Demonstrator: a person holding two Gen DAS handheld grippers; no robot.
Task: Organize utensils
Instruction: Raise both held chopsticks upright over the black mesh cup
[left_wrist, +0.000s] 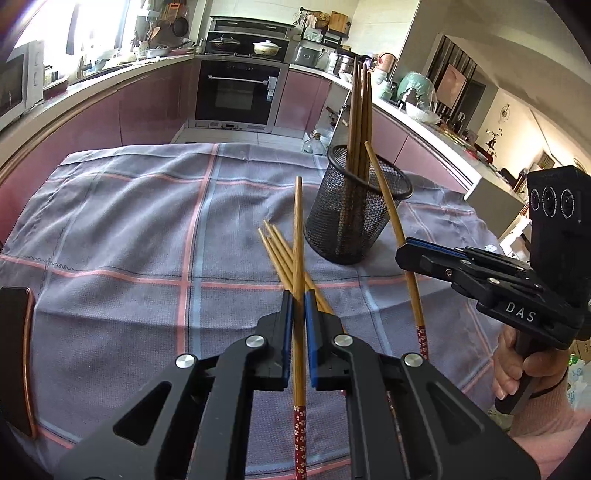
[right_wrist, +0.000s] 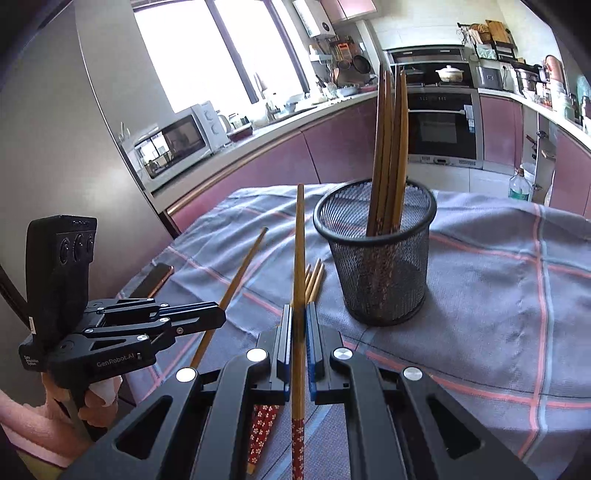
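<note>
My left gripper (left_wrist: 298, 295) is shut on a light bamboo chopstick (left_wrist: 298, 229) with a red flowered end, lifted off the checked cloth. In the same view my right gripper (left_wrist: 402, 253) comes in from the right, shut on a second such chopstick (left_wrist: 384, 195) that slants up beside the black mesh cup (left_wrist: 354, 221). Dark brown chopsticks (left_wrist: 360, 110) stand in the cup. Several loose bamboo chopsticks (left_wrist: 275, 254) lie on the cloth under my left gripper. The right wrist view shows my right gripper (right_wrist: 299, 308) clamping its chopstick (right_wrist: 299, 251), with the left gripper (right_wrist: 221, 314) and its chopstick (right_wrist: 243, 269) to the left.
The blue-grey cloth (left_wrist: 129, 221) with pink lines covers the table. A dark phone (left_wrist: 16, 369) lies at its left edge, also visible as a phone (right_wrist: 155, 277) behind my left gripper. Kitchen counters, an oven and a microwave ring the table.
</note>
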